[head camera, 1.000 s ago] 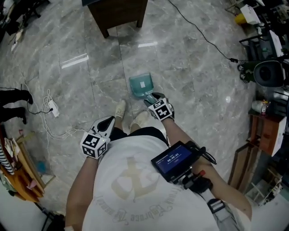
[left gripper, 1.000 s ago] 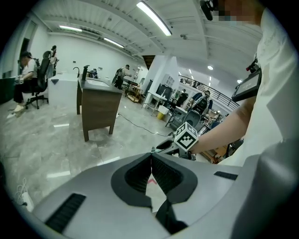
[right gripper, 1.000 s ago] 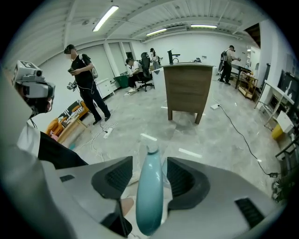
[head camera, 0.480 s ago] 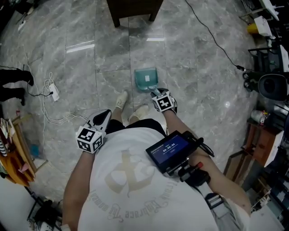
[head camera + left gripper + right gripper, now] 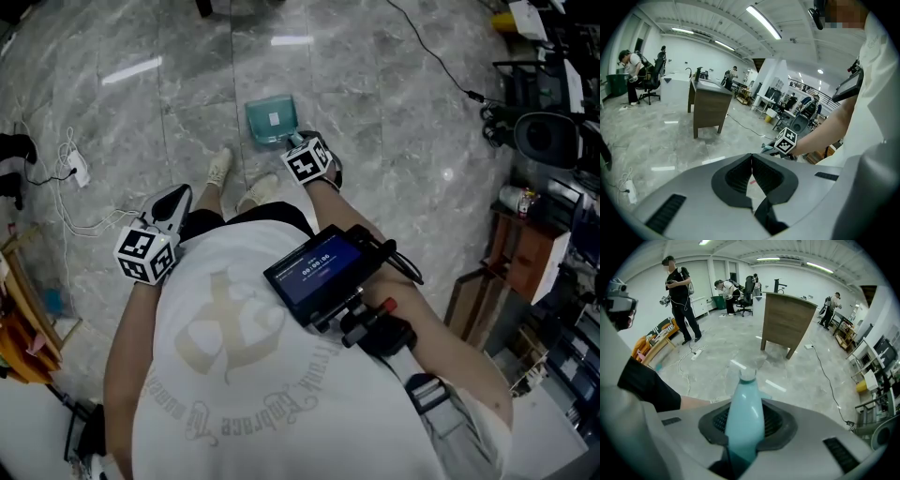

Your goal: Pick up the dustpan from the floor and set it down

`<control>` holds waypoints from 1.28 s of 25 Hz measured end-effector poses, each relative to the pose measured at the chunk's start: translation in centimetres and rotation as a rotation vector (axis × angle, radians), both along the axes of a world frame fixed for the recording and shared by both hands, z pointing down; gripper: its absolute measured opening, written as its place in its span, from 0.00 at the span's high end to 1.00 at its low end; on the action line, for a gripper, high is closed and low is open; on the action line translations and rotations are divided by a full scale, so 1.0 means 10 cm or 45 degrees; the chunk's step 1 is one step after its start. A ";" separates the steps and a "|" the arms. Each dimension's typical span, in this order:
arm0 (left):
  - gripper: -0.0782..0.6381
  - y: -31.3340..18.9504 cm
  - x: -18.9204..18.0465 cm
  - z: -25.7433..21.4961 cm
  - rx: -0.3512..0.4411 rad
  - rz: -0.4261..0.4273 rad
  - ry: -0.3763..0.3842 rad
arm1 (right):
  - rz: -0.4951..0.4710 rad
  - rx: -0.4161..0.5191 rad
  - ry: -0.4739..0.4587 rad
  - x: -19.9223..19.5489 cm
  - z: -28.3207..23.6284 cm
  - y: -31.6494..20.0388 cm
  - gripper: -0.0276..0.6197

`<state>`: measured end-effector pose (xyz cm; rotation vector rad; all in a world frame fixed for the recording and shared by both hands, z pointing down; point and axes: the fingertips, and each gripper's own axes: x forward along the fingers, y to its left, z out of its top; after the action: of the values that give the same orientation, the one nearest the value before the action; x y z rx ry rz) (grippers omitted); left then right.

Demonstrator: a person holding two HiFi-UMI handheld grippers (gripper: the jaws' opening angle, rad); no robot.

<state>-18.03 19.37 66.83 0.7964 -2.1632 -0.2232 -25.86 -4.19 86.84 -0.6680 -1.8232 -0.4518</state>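
A teal dustpan lies flat on the grey marble floor just ahead of the person's shoes. My right gripper points steeply down at its near end. In the right gripper view the teal handle runs up between the jaws, which are closing, and the dark pads touch its sides. My left gripper hangs at the person's left side, away from the dustpan. In the left gripper view its jaws are shut with nothing between them.
The person's shoes stand right beside the dustpan. A white power strip with cable lies at the left. A black cable runs across the floor at the back. Shelves and equipment line the right. A wooden desk stands beyond.
My right gripper has come down over the dustpan's handle. The dustpan lies where it was on the floor. The head view has swung a little, and the left gripper has hardly moved.
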 end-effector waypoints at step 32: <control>0.87 -1.22 -0.23 -0.09 0.105 0.563 -0.081 | 0.358 -0.136 -0.225 0.97 -1.07 -0.69 0.80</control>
<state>-20.31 7.14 65.97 1.3173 -1.9845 -0.0593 -16.12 -11.04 76.12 -0.4437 -2.0837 -0.2329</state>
